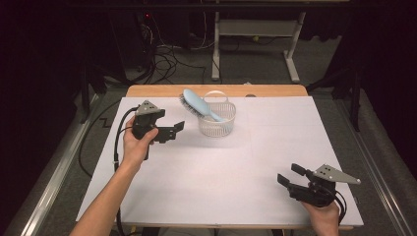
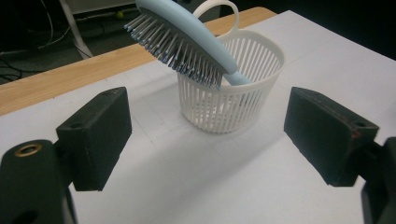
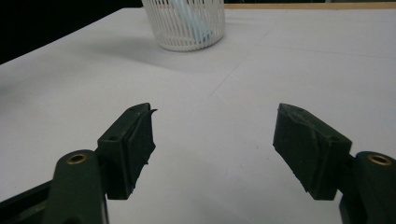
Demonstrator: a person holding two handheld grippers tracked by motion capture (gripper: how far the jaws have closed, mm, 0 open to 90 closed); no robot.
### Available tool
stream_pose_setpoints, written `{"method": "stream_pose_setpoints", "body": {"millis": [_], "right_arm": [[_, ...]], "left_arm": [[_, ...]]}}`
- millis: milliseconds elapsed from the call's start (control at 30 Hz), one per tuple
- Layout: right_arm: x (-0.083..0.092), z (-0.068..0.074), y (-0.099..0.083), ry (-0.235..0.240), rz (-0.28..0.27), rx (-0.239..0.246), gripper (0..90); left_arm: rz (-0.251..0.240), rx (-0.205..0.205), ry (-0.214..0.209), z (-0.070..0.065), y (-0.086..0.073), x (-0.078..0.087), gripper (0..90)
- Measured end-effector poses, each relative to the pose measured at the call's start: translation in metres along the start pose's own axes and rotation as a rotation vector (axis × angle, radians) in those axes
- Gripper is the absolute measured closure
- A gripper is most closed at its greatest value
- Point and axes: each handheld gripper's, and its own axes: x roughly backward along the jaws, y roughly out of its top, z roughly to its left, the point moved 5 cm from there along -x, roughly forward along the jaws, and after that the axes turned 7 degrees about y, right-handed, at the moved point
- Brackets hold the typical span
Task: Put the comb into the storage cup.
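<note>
- White slatted plastic basket (image 1: 217, 120), round with a loop handle, sits far-centre on the white table sheet (image 1: 221, 187).
- Pale blue hairbrush (image 1: 199, 104) stands handle-down in it, grey bristled head leaning out over the rim.
- Left gripper (image 1: 174, 129): blocky black jaws apart, just left of the basket.
- Right gripper (image 1: 290, 174): jaws apart, near-right corner, nothing held.

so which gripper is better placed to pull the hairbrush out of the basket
Left. The left gripper is open beside the basket, facing the hairbrush; the right gripper is at the table's near edge.
</note>
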Motion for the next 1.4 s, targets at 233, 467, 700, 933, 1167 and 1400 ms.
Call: {"method": "stream_pose_setpoints", "body": {"millis": [233, 467, 700, 933, 1167, 1400], "right_arm": [[0.000, 0.000, 0.000, -0.002, -0.002, -0.001, 29.3], [0.001, -0.001, 0.001, -0.003, -0.007, -0.004, 29.3], [0.002, -0.002, 0.001, -0.005, -0.012, -0.006, 29.3], [0.002, -0.002, 0.001, -0.006, -0.014, -0.007, 29.3], [0.003, -0.002, 0.001, -0.009, -0.016, -0.009, 29.3], [0.002, -0.001, 0.001, -0.008, -0.015, -0.006, 29.3]], "left_arm": [[-0.014, 0.018, 0.002, 0.004, -0.005, 0.007, 16.1], [-0.016, 0.023, 0.005, 0.006, -0.012, 0.011, 16.1], [-0.020, 0.023, 0.011, 0.008, -0.014, 0.016, 16.1], [-0.021, 0.026, 0.014, 0.010, -0.019, 0.019, 16.3], [-0.019, 0.027, 0.016, 0.010, -0.024, 0.022, 16.3], [-0.025, 0.014, 0.019, 0.007, -0.026, 0.026, 16.3]]}}
